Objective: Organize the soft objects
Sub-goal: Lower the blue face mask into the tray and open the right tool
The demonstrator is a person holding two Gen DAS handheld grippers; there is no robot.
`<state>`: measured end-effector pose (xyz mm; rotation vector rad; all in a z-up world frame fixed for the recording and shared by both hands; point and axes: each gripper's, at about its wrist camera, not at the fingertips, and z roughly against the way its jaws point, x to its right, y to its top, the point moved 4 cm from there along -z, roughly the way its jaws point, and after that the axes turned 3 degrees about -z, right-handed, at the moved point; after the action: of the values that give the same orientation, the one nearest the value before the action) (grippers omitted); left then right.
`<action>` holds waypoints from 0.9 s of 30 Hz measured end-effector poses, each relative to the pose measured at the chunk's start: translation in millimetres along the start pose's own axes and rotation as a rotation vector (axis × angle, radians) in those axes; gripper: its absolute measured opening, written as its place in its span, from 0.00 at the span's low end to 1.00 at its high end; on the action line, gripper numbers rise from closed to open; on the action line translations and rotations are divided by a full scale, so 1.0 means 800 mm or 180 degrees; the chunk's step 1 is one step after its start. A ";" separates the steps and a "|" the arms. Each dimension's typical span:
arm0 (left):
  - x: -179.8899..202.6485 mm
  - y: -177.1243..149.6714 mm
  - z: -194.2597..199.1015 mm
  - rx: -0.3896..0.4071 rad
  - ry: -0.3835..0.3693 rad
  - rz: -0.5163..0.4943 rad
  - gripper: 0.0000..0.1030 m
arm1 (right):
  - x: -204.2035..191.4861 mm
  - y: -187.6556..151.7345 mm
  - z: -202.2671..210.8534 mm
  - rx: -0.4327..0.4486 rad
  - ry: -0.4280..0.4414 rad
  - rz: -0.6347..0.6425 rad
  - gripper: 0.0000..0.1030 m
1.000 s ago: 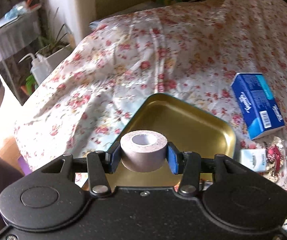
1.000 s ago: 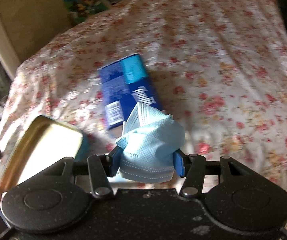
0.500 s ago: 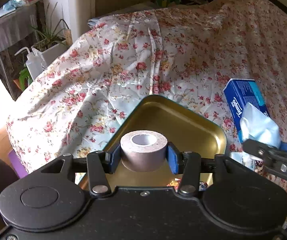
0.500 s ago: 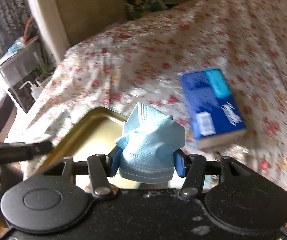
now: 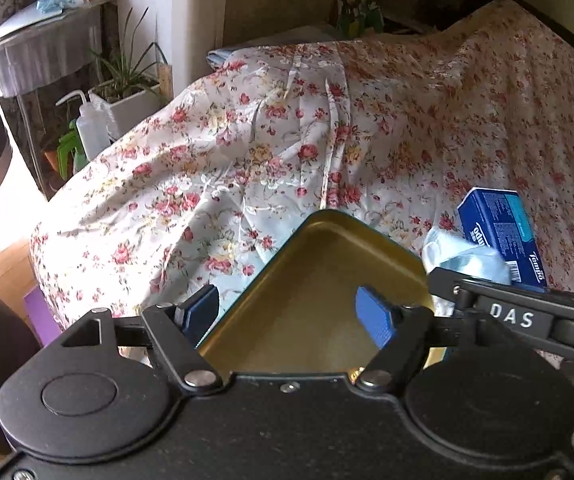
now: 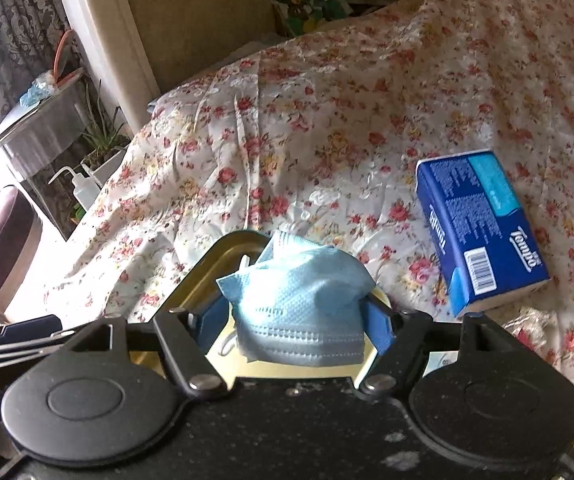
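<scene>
While the right gripper (image 6: 291, 320), its jaws just spread, has the mask (image 6: 299, 304) loose between them above the tray (image 6: 223, 248), the left gripper (image 5: 293, 314) gapes empty.

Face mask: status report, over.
Left gripper jaws just opened, nothing between. Right gripper jaws just opening, face mask between them over gold tray. Nothing blocking the tray.
</scene>
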<state>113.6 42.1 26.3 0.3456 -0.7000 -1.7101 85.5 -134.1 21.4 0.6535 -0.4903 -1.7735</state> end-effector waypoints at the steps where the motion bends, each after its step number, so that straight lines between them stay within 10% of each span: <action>1: 0.000 0.000 0.001 -0.0006 -0.0011 0.0027 0.69 | -0.001 -0.001 -0.001 -0.0014 0.0002 -0.0005 0.73; 27: 0.034 -0.010 0.002 -0.0036 0.0012 -0.0139 0.75 | 0.097 -0.032 0.028 -0.0058 -0.0527 -0.0215 0.83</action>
<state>99.6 17.6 26.1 0.3585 -0.6841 -1.7537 35.1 -200.8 8.2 0.5180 -0.5693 -1.9035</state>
